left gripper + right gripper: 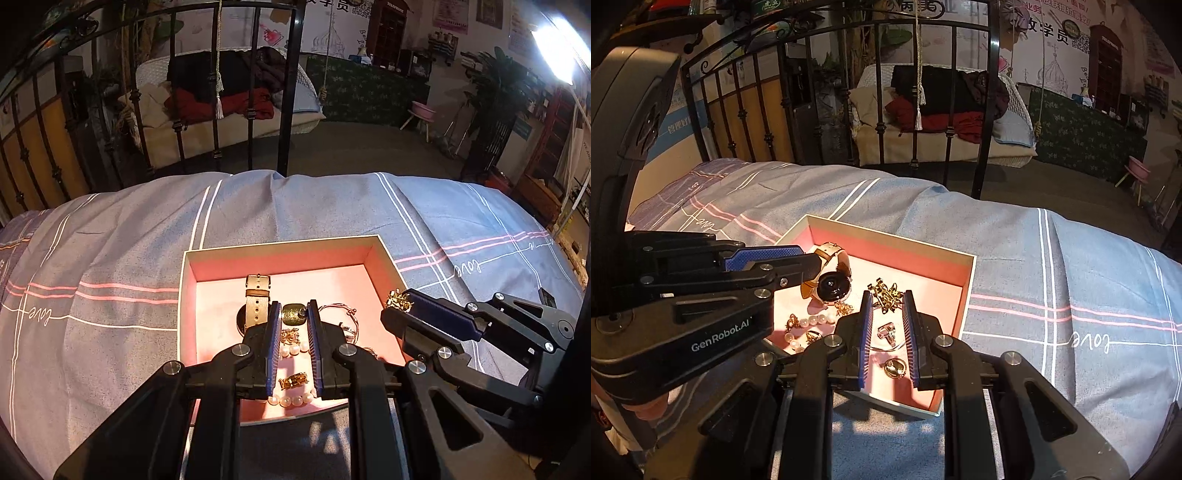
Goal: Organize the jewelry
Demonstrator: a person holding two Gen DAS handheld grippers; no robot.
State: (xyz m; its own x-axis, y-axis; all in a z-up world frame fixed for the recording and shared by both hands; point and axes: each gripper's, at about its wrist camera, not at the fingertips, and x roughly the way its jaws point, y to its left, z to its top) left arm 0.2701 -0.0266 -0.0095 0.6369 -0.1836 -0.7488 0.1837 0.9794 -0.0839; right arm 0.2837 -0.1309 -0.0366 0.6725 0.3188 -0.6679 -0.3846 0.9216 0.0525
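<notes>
A tangled gold chain ornament (891, 297) is held clamped in the right gripper (887, 294), just above the open pink-lined cardboard box (886, 254), nearer its right wall.

Showing pink inside a cream-rimmed box (280, 245); lying on blue-grey bedding (122, 240) striped white and pink; holding a beige-strapped, black-faced watch (833, 286), white pearls (291, 399), gold pieces (886, 295); standing black, far railing (251, 92).

My left gripper (798, 264) reads "GenRobot.AI"; the bedsheet (1071, 280) carries "love" upside down; a red cabinet (388, 29) says "TELEPHONE".
</notes>
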